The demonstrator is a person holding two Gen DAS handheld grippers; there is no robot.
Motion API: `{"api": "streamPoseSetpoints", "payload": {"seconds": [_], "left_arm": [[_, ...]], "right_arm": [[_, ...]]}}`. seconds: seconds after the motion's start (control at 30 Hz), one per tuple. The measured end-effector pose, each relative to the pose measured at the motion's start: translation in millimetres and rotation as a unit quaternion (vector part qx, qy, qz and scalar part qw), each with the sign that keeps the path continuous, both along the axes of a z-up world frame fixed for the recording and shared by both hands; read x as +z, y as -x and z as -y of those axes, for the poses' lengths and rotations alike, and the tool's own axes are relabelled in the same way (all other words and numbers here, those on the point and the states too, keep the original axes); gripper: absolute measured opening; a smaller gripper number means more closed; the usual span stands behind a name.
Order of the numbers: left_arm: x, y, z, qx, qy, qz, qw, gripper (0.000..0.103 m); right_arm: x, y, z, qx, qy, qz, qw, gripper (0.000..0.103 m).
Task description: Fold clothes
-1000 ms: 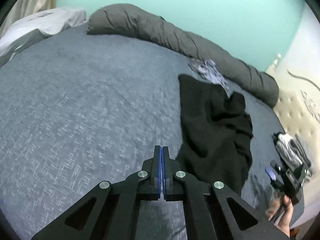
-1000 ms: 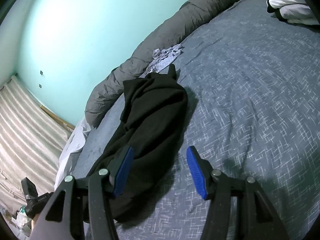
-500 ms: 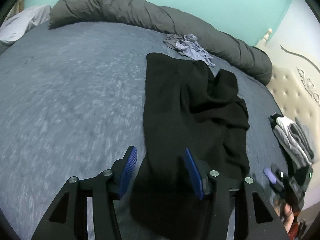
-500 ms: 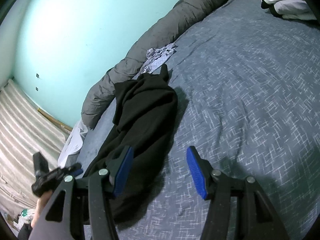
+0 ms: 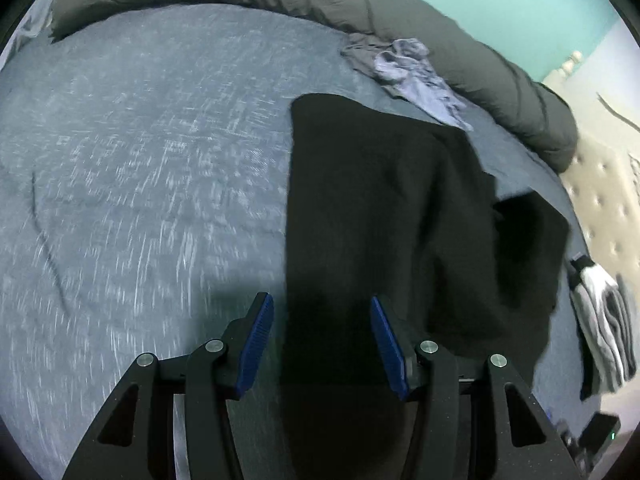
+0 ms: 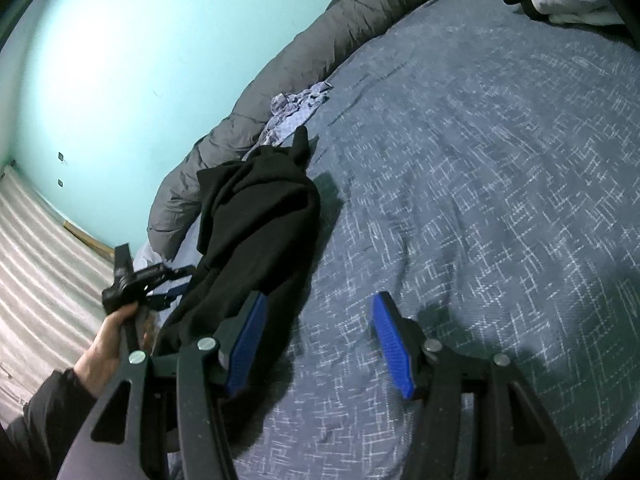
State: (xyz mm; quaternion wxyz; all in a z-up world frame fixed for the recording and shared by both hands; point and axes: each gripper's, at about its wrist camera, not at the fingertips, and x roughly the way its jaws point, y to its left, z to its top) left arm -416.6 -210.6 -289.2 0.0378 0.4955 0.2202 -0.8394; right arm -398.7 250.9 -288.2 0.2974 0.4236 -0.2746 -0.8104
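A black garment point(image 5: 384, 208) lies crumpled lengthwise on the blue-grey bed cover point(image 5: 140, 168). My left gripper point(image 5: 322, 320) is open, its blue pads straddling the garment's near left edge just above it. In the right wrist view the same garment point(image 6: 256, 224) lies left of centre. My right gripper point(image 6: 320, 336) is open over the bed cover point(image 6: 480, 200), its left pad by the garment's near end. The left gripper point(image 6: 148, 284) shows there too, held in a hand at the garment's far side.
A rolled grey duvet point(image 5: 320, 0) runs along the far edge of the bed by the teal wall. A crumpled light blue-grey garment point(image 5: 416, 76) lies beside it. A stack of folded grey and white clothes point(image 5: 604, 320) sits at the right, near a tufted headboard point(image 5: 608, 200).
My left gripper opened from shut and moved right and forward until its pads straddle the black garment's near edge. My right gripper stayed open and barely shifted.
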Motion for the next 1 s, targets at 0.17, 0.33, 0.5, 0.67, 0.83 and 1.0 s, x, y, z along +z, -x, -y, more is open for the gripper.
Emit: {"api": "streamPoseSetpoints", "payload": {"seconds": [0.17, 0.33, 0.5, 0.67, 0.83, 1.0], "left_arm": [[-20.1, 23.5, 7.1, 0.0, -0.003, 0.017, 0.9999, 0.065], [-26.8, 24.1, 2.6, -0.003, 0.012, 0.001, 0.9999, 0.058], [-16.5, 17.7, -10.5, -0.026, 0.024, -0.012, 0.9993, 0.007], [16.2, -4.0, -12.7, -0.025, 0.034, -0.037, 0.9984, 0.006], [63.5, -47.6, 10.0, -0.003, 0.062, -0.068, 0.9957, 0.006], [99.7, -109.3, 43.3, 0.028, 0.084, -0.086, 0.9923, 0.006]], "right_arm": [[-4.1, 0.5, 0.1, 0.003, -0.004, 0.004, 1.0, 0.056], [-8.3, 2.4, 1.7, 0.004, -0.007, 0.009, 1.0, 0.056], [-6.0, 0.8, 3.9, 0.008, -0.007, 0.004, 1.0, 0.056], [-2.2, 0.0, 3.4, 0.008, -0.002, 0.0, 1.0, 0.056], [3.0, -2.7, 4.9, 0.012, 0.0, -0.005, 1.0, 0.056], [8.4, -5.6, 6.6, 0.016, 0.001, -0.011, 1.0, 0.056]]}}
